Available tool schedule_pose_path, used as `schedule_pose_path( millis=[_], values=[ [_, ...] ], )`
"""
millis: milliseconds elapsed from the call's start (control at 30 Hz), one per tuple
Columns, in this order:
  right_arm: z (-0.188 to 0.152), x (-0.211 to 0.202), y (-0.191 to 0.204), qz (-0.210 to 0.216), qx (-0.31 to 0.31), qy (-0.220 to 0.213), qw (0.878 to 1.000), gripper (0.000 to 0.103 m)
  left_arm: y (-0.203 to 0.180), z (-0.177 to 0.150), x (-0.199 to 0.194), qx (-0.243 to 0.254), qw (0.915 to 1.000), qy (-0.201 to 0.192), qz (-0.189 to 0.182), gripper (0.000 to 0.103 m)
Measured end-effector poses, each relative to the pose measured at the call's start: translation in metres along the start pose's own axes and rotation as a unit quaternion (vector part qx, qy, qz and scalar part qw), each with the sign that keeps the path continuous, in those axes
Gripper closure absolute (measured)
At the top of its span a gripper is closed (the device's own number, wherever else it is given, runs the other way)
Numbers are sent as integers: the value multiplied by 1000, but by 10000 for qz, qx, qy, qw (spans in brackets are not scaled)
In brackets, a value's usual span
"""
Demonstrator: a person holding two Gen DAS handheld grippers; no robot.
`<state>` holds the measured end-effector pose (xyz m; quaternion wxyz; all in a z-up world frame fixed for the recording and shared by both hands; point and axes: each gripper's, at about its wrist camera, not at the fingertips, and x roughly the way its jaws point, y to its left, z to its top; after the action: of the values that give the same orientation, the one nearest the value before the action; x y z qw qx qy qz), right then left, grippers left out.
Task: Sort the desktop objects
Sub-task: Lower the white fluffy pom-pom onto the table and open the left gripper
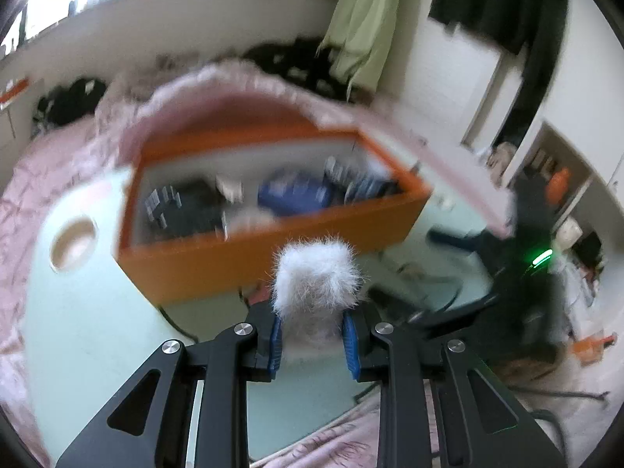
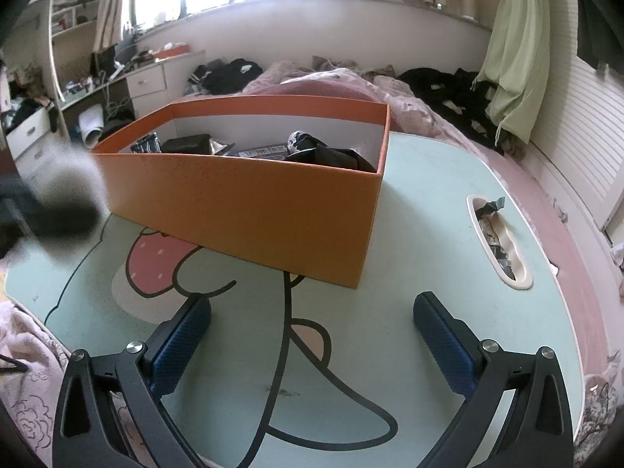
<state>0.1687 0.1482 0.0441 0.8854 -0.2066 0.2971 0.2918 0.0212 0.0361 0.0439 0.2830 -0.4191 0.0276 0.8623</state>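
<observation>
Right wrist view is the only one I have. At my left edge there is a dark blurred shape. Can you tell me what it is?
Observer: It is likely the left claw, shut on a white fluffy item.
Operator: Where is it compared with the orange box?
Observer: In the left wrist view the fluffy item sits in front of the orange box, at its near wall, not inside it yet.
Operator: I see only dark things in the box. Is there something else?
Observer: Yes, a blue item lies near the middle, though the view is blurred.
Operator: Does the table have another hole besides my slot?
Observer: Yes, a round recess left of the box.
</observation>
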Motion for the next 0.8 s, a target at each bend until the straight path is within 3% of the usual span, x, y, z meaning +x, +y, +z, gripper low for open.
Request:
schedule_pose_path(
  millis=[133, 200, 267, 333, 400, 500, 567, 667, 733, 800],
  values=[
    [0, -1, 0, -4, 1, -5, 10000, 0, 11, -5, 35, -179, 9989, 97, 411, 71],
    [0, -1, -1, 0, 14, -13, 10000, 0, 17, -4, 32, -281, 9986, 40, 443, 70],
    [2, 4, -1, -6, 14, -3, 10000, 0, 16, -7, 16, -238, 9979, -217, 565, 57],
    [2, 3, -1, -16, 22, -1, 10000, 0, 15, -12, 2, -113, 9970, -389, 664, 21],
    [1, 2, -1, -18, 29, -4, 10000, 0, 14, -23, -6, 63, 9958, -420, 805, 19],
    [1, 2, -1, -34, 45, -3, 10000, 0, 22, -42, 3, 159, 9954, -108, 939, 19],
    [2, -1, -1, -44, 39, -38, 10000, 0, 28, -49, 14, -5, 9959, -91, 896, 0],
    [1, 1, -2, -30, 61, -5, 10000, 0, 33, -43, 19, -52, 9954, -9, 953, 0],
    [12, -5, -4, -26, 89, -42, 9999, 8, 34, -42, 21, -67, 9954, -25, 953, 0],
    [20, -13, -8, 94, 155, -120, 9998, 34, 36, -43, 20, -76, 9956, -49, 935, 0]
  ],
)
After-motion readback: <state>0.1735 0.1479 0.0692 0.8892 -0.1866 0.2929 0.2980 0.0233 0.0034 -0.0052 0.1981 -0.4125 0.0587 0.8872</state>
